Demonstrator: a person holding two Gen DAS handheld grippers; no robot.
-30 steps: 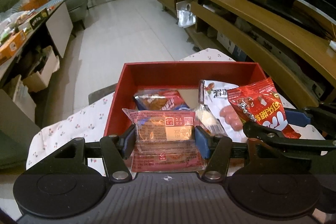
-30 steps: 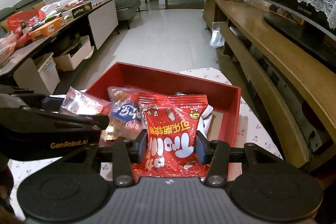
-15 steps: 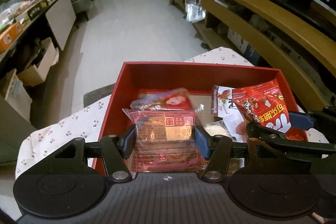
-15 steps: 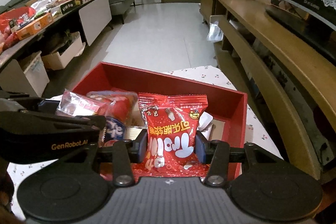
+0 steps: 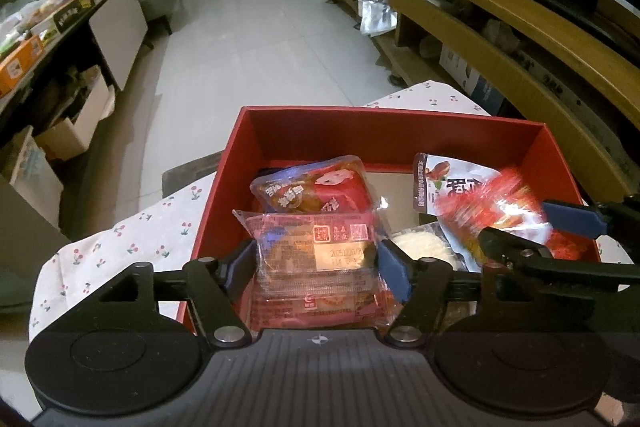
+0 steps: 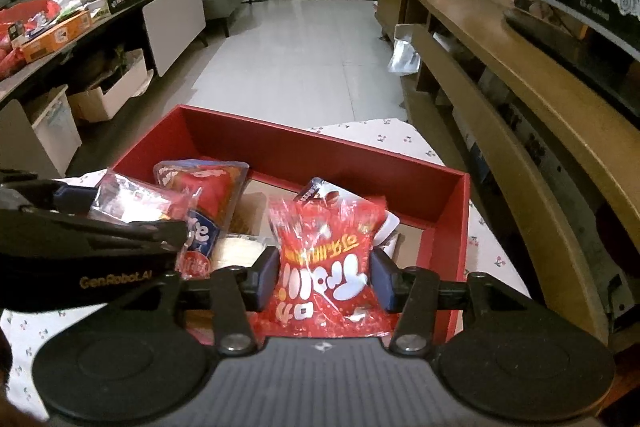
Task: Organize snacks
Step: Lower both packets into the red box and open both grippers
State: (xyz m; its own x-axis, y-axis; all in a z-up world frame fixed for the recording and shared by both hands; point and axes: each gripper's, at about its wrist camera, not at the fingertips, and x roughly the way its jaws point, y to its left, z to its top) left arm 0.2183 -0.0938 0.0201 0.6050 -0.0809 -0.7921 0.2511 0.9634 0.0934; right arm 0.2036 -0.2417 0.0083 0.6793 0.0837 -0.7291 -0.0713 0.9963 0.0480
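A red open box (image 5: 384,137) (image 6: 352,155) sits on a cherry-print cloth and holds several snack packets. My left gripper (image 5: 316,263) is shut on a clear-wrapped cake packet (image 5: 316,255), held over the box's near left part. My right gripper (image 6: 324,277) is shut on a red snack bag with white lettering (image 6: 328,255), held over the box's near right part; the bag looks blurred in the left wrist view (image 5: 496,207). In the box lie a red and orange packet (image 5: 312,187), a white packet (image 5: 452,183) and a pale packet (image 5: 420,243).
The cherry-print cloth (image 5: 132,247) covers the small table under the box. A long wooden TV bench (image 5: 520,39) runs along the right. A cluttered dark table (image 6: 72,23) with boxes stands on the left. Tiled floor (image 5: 256,39) lies beyond.
Both grippers have tilted down and moved over the box with their packets still held. The red bag in the right gripper has dropped lower toward the box contents.
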